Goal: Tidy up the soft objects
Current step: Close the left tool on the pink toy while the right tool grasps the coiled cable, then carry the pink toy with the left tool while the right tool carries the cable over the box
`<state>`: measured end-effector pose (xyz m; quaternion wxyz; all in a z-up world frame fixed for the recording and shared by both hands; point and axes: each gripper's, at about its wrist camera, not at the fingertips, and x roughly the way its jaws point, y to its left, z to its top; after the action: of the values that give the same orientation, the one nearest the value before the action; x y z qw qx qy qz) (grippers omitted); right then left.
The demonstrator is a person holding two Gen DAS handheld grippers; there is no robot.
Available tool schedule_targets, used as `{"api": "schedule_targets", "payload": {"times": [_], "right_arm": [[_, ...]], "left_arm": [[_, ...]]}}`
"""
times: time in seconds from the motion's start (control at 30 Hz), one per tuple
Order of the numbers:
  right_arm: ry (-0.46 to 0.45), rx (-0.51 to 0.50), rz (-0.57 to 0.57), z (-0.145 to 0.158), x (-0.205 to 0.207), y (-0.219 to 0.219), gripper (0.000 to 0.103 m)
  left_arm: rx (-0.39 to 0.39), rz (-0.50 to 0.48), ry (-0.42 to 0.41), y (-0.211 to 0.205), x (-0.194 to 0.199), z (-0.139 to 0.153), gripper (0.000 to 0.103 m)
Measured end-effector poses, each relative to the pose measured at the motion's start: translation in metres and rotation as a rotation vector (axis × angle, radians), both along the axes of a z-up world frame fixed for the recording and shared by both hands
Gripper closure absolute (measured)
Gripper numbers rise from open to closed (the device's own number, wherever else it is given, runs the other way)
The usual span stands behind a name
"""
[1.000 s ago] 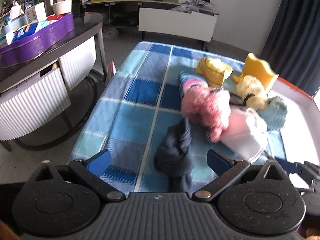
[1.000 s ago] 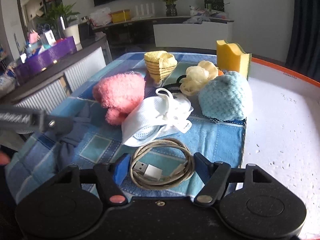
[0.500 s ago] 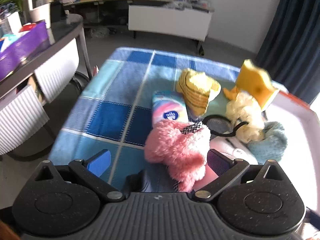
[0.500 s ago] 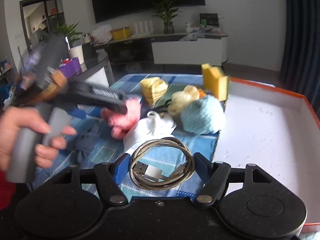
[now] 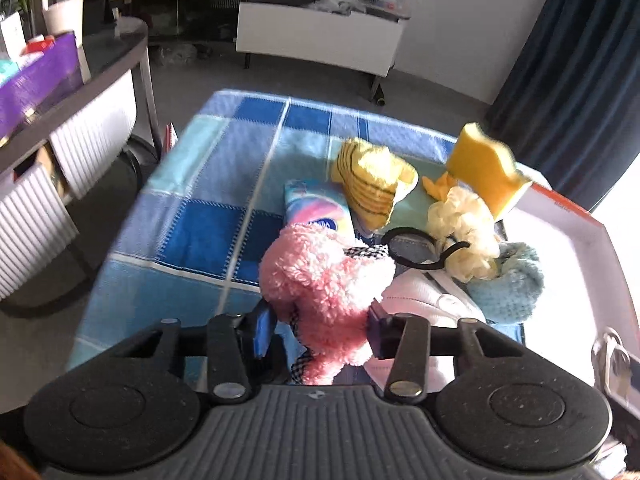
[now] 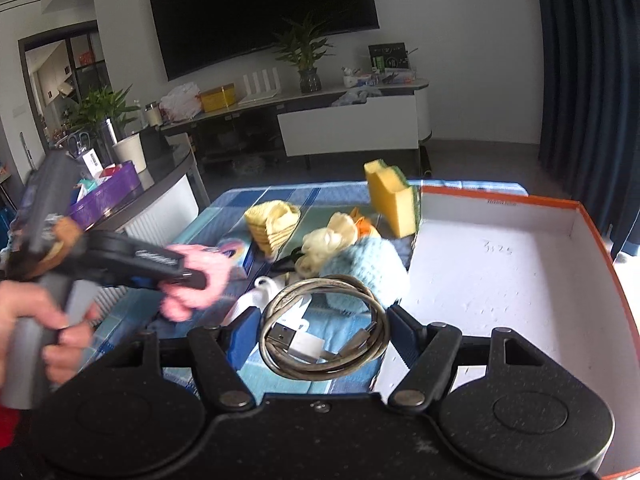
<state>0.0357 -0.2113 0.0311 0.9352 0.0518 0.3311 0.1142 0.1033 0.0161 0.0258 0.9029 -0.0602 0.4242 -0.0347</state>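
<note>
The left gripper (image 5: 320,330) pinches the pink plush toy (image 5: 324,280) between its two blue pads, which press into the fluffy body from both sides; in the right wrist view the toy (image 6: 200,276) sits in the same gripper, a little blurred, above the blue checked cloth (image 5: 192,216); the right gripper (image 6: 318,330) is closed around a coiled USB cable (image 6: 324,328), and its pads touch the coil on both sides; on the tabletop, at 12 o'clock from the toy, lies a pastel tissue pack (image 5: 316,208); at 1 o'clock is a yellow knitted piece (image 5: 372,184), and farther that way a yellow sponge (image 5: 484,168) stands upright; at 3 o'clock lie a white face mask (image 5: 424,300), a cream mesh puff (image 5: 464,220) and a light blue knitted piece (image 5: 512,284); the white box with orange rim (image 6: 520,276) is at 2 o'clock from the right gripper
</note>
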Motion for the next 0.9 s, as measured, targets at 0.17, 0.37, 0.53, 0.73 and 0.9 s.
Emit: {"api": "schedule_targets", "payload": {"times": [0.17,0.37,0.53,0.73,0.9], "right_arm": [[-0.017,0.014,-0.028,0.005,0.007,-0.012,0.02],[-0.037,0.001,-0.076,0.013,0.01,-0.031,0.02],[-0.038,-0.007,-0.129,0.017,0.011,-0.052,0.02],[-0.029,-0.01,-0.177,0.021,0.017,-0.077,0.02],[-0.038,-0.023,-0.2,0.025,0.024,-0.092,0.02]], "left_arm": [[-0.005,-0.022,-0.035,-0.012,-0.014,0.024,0.057],[-0.031,-0.095,-0.041,-0.047,-0.018,0.034,0.056],[-0.052,-0.154,-0.021,-0.078,-0.013,0.03,0.056],[-0.066,-0.219,-0.008,-0.113,-0.008,0.026,0.056],[-0.068,-0.26,-0.005,-0.138,-0.001,0.023,0.056]]}}
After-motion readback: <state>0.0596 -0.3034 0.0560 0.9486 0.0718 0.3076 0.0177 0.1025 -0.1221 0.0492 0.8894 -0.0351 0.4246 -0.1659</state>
